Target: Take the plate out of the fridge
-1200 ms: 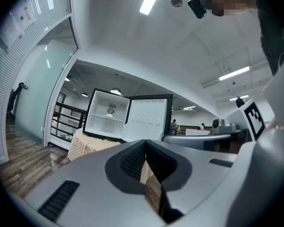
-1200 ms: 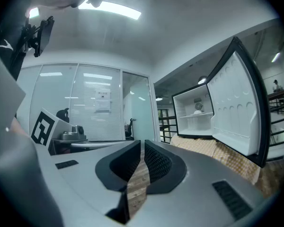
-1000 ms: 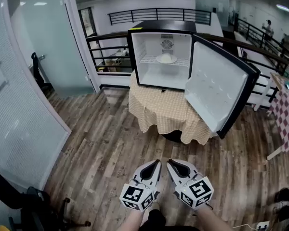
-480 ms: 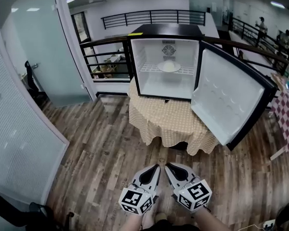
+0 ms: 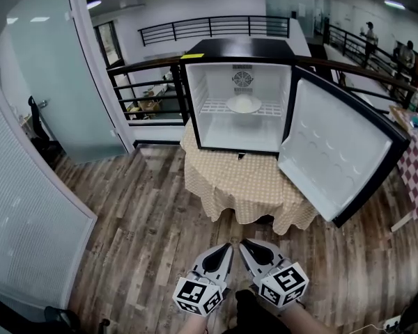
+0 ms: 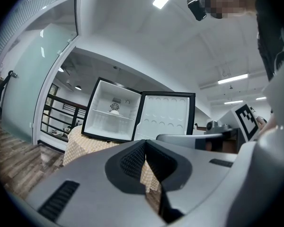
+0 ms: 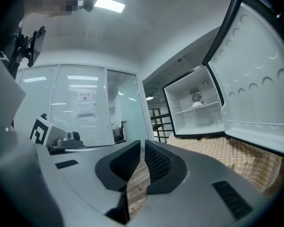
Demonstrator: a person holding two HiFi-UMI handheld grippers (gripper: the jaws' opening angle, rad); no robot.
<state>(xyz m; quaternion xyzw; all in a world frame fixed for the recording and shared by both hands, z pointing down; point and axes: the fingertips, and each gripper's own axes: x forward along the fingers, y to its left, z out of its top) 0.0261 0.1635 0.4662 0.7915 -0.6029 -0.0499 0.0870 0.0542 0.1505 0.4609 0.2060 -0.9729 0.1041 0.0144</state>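
Held left claw (image 5: 226, 246) and right claw (image 5: 245, 244) side by side, low over the wooden floor (image 5: 139, 214), both clenched on nothing. Stood well short of the cloth-draped bench (image 5: 244, 179). Saw the fridge (image 5: 240, 47) along its far edge, door (image 5: 334, 152) swung wide rightward, plate (image 5: 244, 104) mid-shelf (image 5: 214, 106) inside.

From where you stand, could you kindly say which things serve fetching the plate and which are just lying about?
For the job: white round plate on the wire shelf; open black mini fridge with white inside; left gripper; right gripper.
Just about: beige checked tablecloth under the fridge; red checked cloth at right; black metal railing; frosted glass partition at left.
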